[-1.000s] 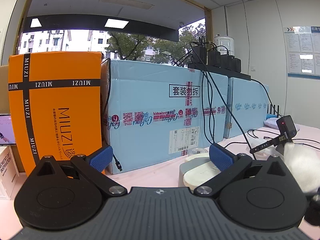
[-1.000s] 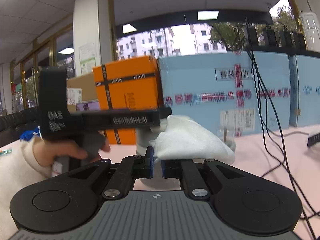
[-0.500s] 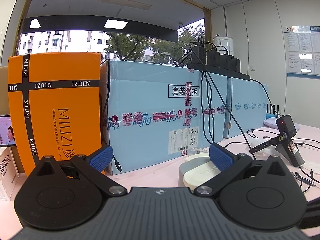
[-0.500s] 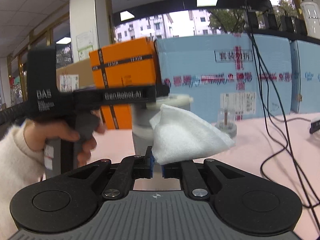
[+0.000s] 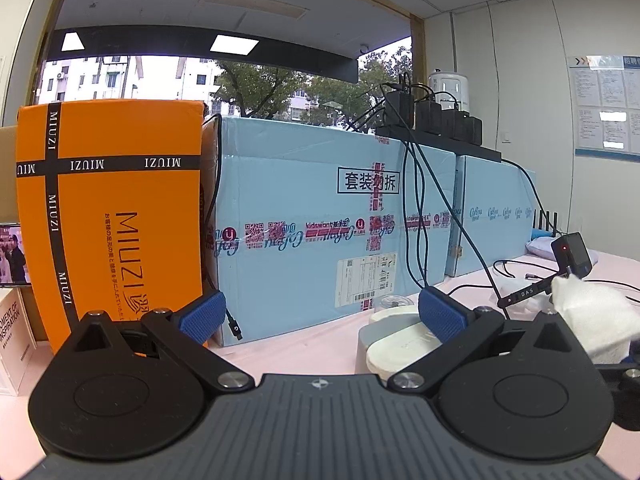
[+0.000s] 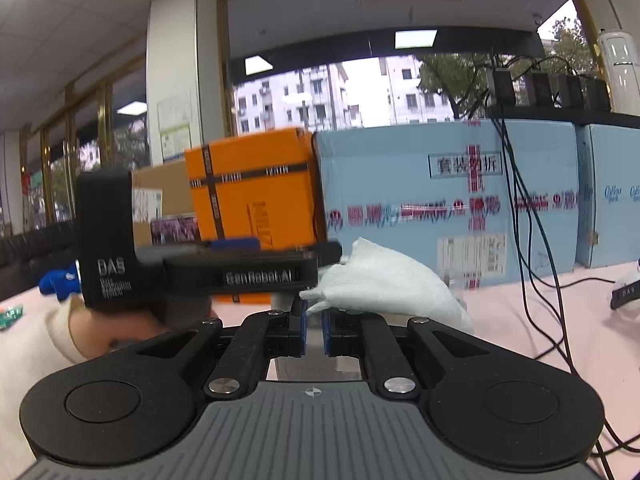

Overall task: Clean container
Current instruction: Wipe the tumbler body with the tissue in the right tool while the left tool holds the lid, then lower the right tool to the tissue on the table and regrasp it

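A grey container with a white lid (image 5: 394, 346) stands on the pink table, just behind the right finger of my left gripper (image 5: 320, 316). That gripper is open with nothing between its blue pads (image 5: 202, 316). Whether the finger touches the container I cannot tell. My right gripper (image 6: 314, 320) is shut on a crumpled white cloth (image 6: 384, 284). The white cloth (image 5: 592, 320) also shows at the right edge of the left wrist view, close beside the container. In the right wrist view the cloth and the black left gripper body (image 6: 200, 276), held by a hand (image 6: 120, 330), hide most of the container.
An orange box (image 5: 108, 220) and light blue cartons (image 5: 320, 220) wall off the back of the table. Black cables (image 5: 420, 216) hang from chargers on top and trail over the table at the right. A small clear jar (image 5: 394, 302) stands behind the container. A white card box (image 5: 14, 340) is at far left.
The white cloth left the left wrist view half a second ago and is back at its right edge now. The left gripper has stayed still and open.
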The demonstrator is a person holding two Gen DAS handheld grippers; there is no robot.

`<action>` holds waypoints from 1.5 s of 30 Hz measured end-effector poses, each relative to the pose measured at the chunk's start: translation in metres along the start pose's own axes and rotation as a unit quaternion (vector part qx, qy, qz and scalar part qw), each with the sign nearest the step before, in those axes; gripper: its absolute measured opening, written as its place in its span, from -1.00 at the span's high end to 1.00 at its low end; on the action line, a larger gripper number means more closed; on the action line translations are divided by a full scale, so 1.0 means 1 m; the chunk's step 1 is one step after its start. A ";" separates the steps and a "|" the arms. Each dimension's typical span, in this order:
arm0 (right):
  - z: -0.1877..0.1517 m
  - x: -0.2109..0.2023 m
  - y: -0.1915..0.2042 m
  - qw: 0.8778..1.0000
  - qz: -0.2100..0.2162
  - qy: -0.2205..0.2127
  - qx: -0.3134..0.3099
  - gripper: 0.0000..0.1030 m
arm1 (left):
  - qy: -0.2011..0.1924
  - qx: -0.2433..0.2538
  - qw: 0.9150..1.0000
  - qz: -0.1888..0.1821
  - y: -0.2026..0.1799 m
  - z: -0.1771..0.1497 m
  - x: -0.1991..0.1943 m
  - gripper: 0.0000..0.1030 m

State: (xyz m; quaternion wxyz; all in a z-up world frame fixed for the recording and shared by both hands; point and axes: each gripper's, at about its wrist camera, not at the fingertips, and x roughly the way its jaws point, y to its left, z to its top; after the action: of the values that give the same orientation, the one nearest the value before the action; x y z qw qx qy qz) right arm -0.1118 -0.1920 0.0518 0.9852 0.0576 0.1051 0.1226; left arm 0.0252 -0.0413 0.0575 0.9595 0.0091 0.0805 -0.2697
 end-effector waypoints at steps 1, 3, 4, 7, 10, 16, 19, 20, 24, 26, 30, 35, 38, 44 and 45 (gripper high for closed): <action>-0.001 0.001 0.000 1.000 0.000 -0.001 0.000 0.85 | 0.000 0.000 1.000 0.000 0.000 0.000 0.000 -1.00; -0.003 0.005 -0.001 1.000 -0.001 0.005 0.001 0.85 | -0.001 0.004 1.000 -0.001 -0.001 0.000 -0.001 -1.00; -0.005 0.007 -0.003 1.000 0.000 0.009 0.005 0.85 | -0.002 0.005 1.000 0.002 -0.002 0.000 -0.001 -1.00; -0.012 0.012 -0.005 1.000 0.002 0.024 0.008 0.85 | -0.001 0.002 1.000 0.000 0.000 0.000 0.000 -1.00; -0.022 0.012 -0.008 0.999 0.009 0.038 0.011 0.85 | 0.001 -0.001 1.000 -0.004 0.001 0.000 0.000 -1.00; -0.033 0.009 -0.018 0.998 0.019 0.048 0.028 0.85 | -0.001 0.005 1.000 -0.005 0.000 0.001 0.000 -1.00; -0.029 0.005 -0.020 0.999 0.022 0.037 0.026 0.85 | -0.001 0.010 1.000 -0.008 -0.001 0.001 0.001 -1.00; -0.027 0.005 -0.021 0.999 0.023 0.033 0.024 0.85 | -0.001 0.012 1.000 -0.009 -0.001 0.001 0.001 -1.00; -0.020 0.009 -0.029 0.998 0.040 0.034 0.022 0.85 | -0.004 0.015 1.000 -0.010 0.000 0.001 0.002 -1.00; -0.020 0.011 -0.034 0.998 0.036 0.046 0.002 0.71 | -0.004 0.009 1.000 -0.014 0.002 0.001 0.003 -1.00; -0.024 0.020 -0.046 0.995 0.000 0.091 -0.040 0.12 | -0.008 0.004 1.000 -0.019 0.004 -0.001 0.004 -1.00; -0.044 0.045 -0.058 0.984 -0.010 0.159 -0.076 -0.45 | -0.018 0.010 0.999 -0.025 0.002 -0.003 0.003 -1.00; -0.049 0.054 -0.067 0.979 0.009 0.184 -0.085 -0.57 | -0.021 0.000 0.999 -0.031 0.004 -0.005 0.004 -1.00; -0.048 0.067 -0.086 0.970 0.036 0.214 -0.110 -0.64 | -0.033 -0.008 0.999 -0.026 0.007 -0.009 0.006 -1.00; -0.048 0.070 -0.089 0.969 0.037 0.219 -0.108 -0.64 | -0.034 -0.010 0.999 -0.026 0.008 -0.009 0.006 -1.00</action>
State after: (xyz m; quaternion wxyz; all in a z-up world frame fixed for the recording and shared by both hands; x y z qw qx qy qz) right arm -0.0358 -0.2553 -0.0211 0.9333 -0.0738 0.3022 0.1792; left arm 0.0332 -0.0375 0.0474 0.9544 -0.0120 0.0512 -0.2938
